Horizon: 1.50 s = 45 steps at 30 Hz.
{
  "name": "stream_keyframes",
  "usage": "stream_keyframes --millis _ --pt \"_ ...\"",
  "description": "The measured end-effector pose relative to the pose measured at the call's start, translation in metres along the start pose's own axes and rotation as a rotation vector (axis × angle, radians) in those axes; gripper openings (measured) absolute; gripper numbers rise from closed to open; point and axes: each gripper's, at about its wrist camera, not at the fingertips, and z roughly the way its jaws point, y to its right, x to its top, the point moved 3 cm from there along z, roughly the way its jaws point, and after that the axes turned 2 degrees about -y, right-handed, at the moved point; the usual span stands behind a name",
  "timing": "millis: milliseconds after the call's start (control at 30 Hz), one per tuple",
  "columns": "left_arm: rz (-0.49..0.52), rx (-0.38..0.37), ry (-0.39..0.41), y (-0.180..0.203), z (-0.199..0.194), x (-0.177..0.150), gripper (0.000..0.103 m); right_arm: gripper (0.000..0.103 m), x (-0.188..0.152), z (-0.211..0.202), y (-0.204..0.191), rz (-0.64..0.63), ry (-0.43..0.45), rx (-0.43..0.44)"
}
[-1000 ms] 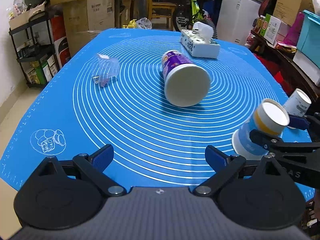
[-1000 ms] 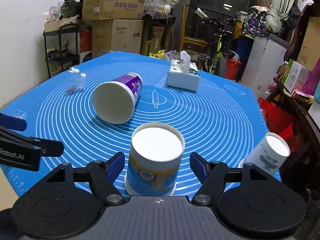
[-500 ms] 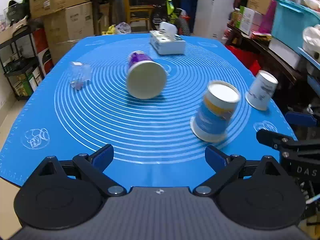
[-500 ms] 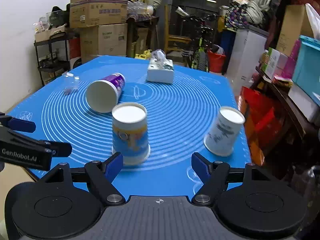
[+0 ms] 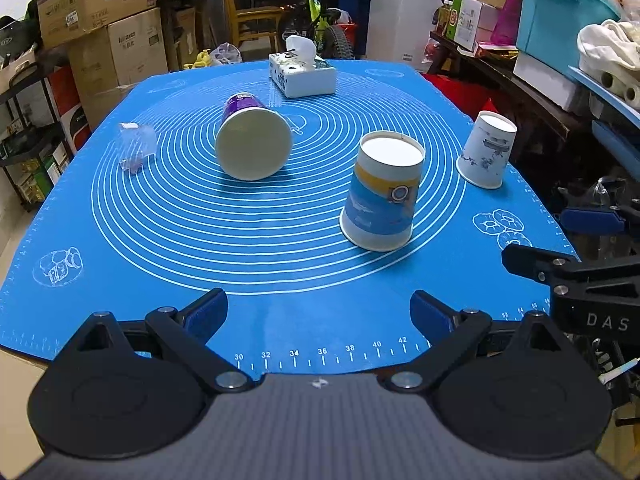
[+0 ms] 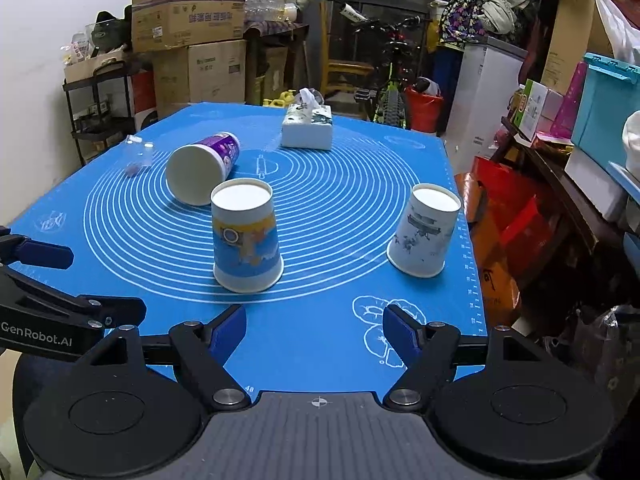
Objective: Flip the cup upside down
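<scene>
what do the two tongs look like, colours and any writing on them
Both tongs, left and right, share one build: black linkage arms with silver pivot screws, blue finger pads, round black discs and a grey ribbed body. The left one carries white "GenRobot.AI" lettering, the right one "DAS". No sleeves show.

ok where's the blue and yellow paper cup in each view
Left wrist view: the blue and yellow paper cup stands upside down right of centre on the blue mat, ahead of the open left gripper.
Right wrist view: it stands left of centre, ahead of the open right gripper.
Shared landmark: the white tissue box at the mat's far end.
</scene>
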Motion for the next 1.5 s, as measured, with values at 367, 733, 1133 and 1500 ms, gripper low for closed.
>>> stream_keyframes --millis 367,733,1133,1500 --pt "0.015 0.001 0.0 0.0062 -0.0004 -0.0015 0.097 0.079 -0.0018 -0.0003 0.0014 0.001 -0.003 0.002" --pt "0.027 -0.003 0.001 0.0088 0.001 -0.0014 0.097 0.079 -0.0031 -0.0006 0.0012 -0.002 -0.01 0.0" --pt "0.022 -0.002 0.001 0.0084 0.0019 -0.0023 0.097 0.079 -0.005 0.0003 0.0026 0.002 -0.015 -0.002" --pt "0.024 0.001 -0.001 0.0089 0.0021 -0.0026 0.097 0.079 -0.0054 0.0005 0.0057 0.004 -0.012 -0.008"
